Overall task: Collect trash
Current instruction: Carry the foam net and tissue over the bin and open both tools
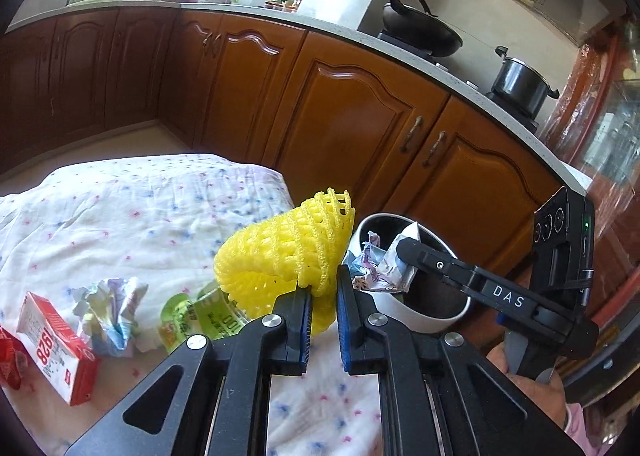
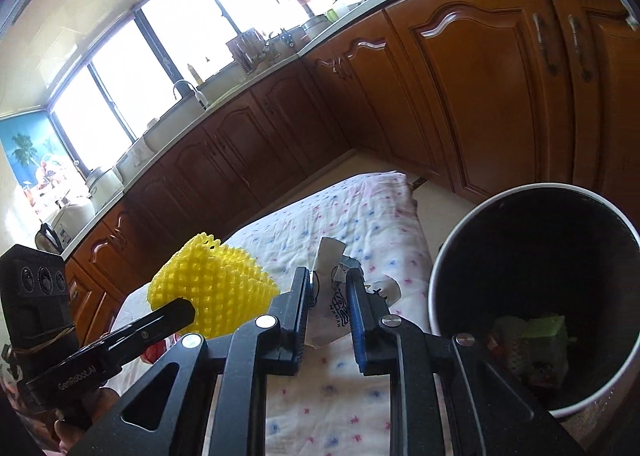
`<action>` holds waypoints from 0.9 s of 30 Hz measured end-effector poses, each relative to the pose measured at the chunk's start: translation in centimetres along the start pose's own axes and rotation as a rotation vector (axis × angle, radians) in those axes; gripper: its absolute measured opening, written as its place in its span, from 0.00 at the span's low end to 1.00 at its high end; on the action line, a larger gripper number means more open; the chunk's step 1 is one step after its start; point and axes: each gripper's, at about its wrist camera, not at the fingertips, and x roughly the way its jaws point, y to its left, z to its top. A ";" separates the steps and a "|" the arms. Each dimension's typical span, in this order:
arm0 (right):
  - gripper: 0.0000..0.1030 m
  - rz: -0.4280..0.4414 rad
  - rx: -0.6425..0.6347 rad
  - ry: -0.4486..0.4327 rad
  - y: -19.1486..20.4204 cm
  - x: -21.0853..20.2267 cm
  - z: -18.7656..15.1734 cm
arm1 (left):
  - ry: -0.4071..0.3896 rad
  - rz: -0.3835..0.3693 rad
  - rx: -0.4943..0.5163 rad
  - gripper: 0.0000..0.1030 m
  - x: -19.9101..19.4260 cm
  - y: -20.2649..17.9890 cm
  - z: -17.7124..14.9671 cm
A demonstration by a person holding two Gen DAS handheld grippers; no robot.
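My left gripper point(image 1: 323, 298) is shut on a yellow foam fruit net point(image 1: 286, 256) and holds it above the table, next to the white trash bin point(image 1: 424, 318). The net also shows in the right wrist view point(image 2: 216, 290). My right gripper point(image 2: 328, 306) is shut on a crumpled printed paper point(image 2: 330, 296), seen over the bin's rim in the left wrist view point(image 1: 380, 268). The bin point(image 2: 448, 256) has a dark inside with some trash at the bottom. On the table lie a red-white carton point(image 1: 54, 342), a crumpled paper point(image 1: 114, 306) and a green wrapper point(image 1: 200, 316).
The table carries a white cloth with small pink and blue marks point(image 1: 140, 208). Brown kitchen cabinets point(image 1: 352, 112) run behind it, with a wok point(image 1: 420, 28) and a pot point(image 1: 520, 82) on the counter. A red packet point(image 1: 8, 364) lies at the left edge.
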 end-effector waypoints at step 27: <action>0.18 -0.142 0.095 -0.066 -8.8 -8.5 -0.9 | 0.131 -0.061 0.166 0.09 6.9 -9.4 1.6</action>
